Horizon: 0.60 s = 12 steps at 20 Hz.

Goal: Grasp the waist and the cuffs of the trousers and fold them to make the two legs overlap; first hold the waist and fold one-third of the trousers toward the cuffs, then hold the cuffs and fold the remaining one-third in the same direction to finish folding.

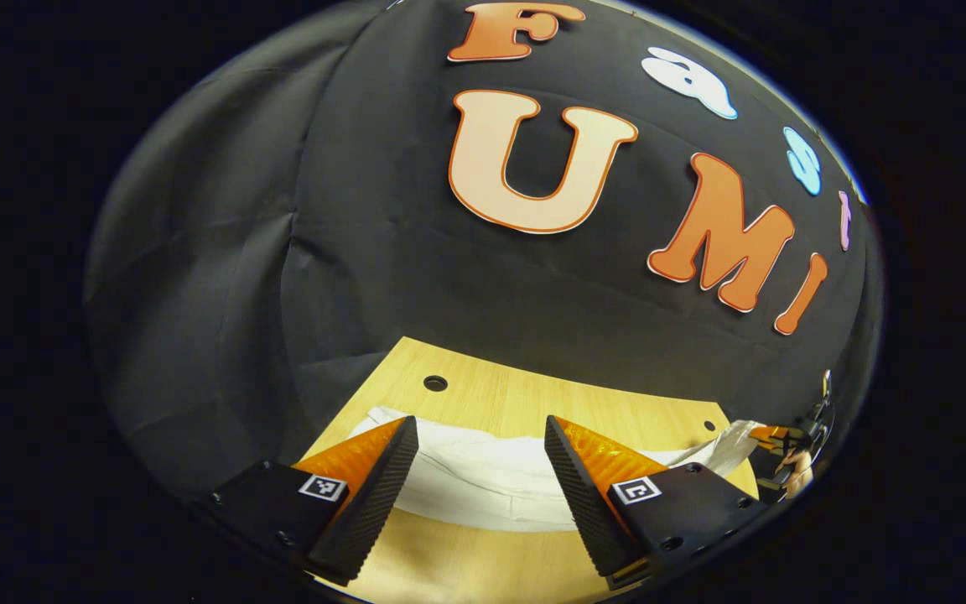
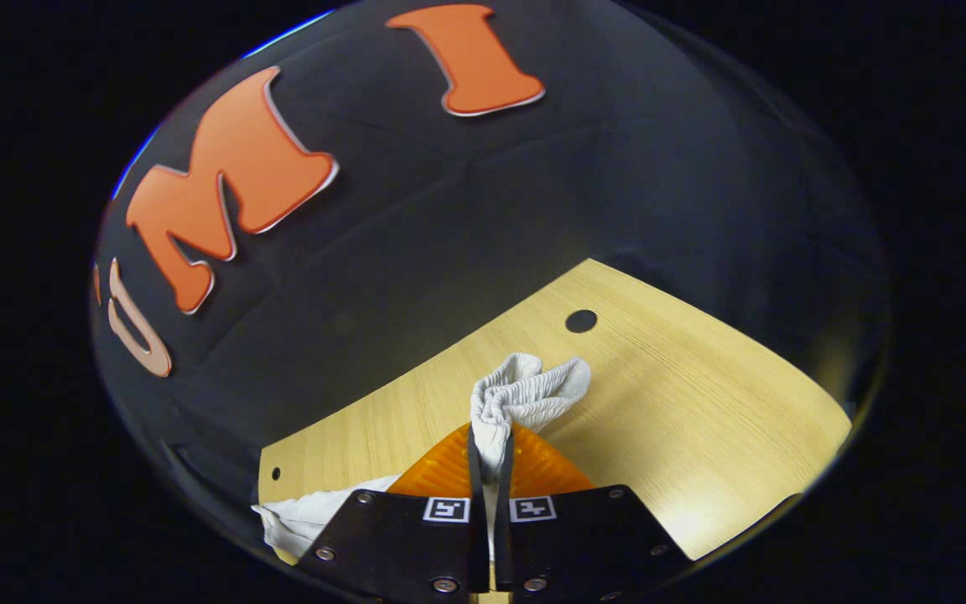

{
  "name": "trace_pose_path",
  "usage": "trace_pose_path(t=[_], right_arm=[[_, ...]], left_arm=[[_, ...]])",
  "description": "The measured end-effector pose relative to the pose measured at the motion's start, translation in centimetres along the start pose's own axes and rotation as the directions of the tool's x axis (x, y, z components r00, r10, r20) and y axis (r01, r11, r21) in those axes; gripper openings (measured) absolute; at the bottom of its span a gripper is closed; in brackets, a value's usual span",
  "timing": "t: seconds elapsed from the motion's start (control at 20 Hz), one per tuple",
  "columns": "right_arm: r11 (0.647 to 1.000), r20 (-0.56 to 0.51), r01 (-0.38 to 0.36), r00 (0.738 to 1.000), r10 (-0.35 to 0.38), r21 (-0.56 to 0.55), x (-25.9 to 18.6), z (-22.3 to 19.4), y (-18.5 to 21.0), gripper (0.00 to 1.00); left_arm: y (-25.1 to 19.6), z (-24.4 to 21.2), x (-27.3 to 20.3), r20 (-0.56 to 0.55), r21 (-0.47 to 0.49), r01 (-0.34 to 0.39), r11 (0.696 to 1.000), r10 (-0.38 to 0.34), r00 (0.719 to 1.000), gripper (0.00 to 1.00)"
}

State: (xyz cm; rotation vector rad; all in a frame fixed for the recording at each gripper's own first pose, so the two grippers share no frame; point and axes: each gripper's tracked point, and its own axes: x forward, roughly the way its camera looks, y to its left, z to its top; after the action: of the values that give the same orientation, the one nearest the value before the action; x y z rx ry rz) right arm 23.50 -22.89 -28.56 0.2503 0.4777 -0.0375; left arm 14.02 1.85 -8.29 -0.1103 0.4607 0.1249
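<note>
My right hand-held gripper (image 2: 490,470) pinched the bunched waist of the white cotton trousers (image 1: 483,482) on the pale wooden worktop (image 2: 701,403) — my left hand-held gripper (image 1: 480,486) hung spread, so I judged a one-sided lift could skew the fold.

Each gripper, the left gripper (image 1: 481,457) and the right gripper (image 2: 491,457), has two wedge-shaped fingers on black, blocky mounts. Every mount carries a small square black-and-white marker. The left's inner faces are finely ribbed. Round silver screws dot the right's mounts.

White trousers (image 1: 483,482) — pale wooden table (image 1: 500,394)
</note>
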Motion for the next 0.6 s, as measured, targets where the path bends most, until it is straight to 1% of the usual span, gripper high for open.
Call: trace_pose_path(t=[0.1, 0.25, 0.4, 0.6], right_arm=[[0.999, 0.009, -0.023, 1.000, 0.023, -0.042, 0.0, 0.0, 0.0, 0.03], [0.996, -0.006, -0.071, 0.997, 0.071, -0.056, 0.2, -0.3, 0.3, 0.03], [0.993, -0.026, -0.101, 0.995, 0.099, -0.065, 0.1, -0.6, 0.4, 0.03], [0.985, -0.082, -0.146, 0.987, 0.138, -0.095, -0.1, -0.8, 0.3, 0.03]], left_arm=[[1.4, 0.5, 0.6, 0.001, -0.002, 0.012, 1.000, -0.012, 1.000, 0.99], [4.2, 0.5, 1.2, -0.006, -0.020, 0.015, 1.000, -0.016, 1.000, 0.99], [7.2, 0.3, 1.5, -0.008, -0.036, 0.011, 0.999, -0.012, 1.000, 0.99], [10.5, 0.0, 1.7, -0.017, -0.048, 0.008, 0.999, -0.009, 1.000, 0.99]])
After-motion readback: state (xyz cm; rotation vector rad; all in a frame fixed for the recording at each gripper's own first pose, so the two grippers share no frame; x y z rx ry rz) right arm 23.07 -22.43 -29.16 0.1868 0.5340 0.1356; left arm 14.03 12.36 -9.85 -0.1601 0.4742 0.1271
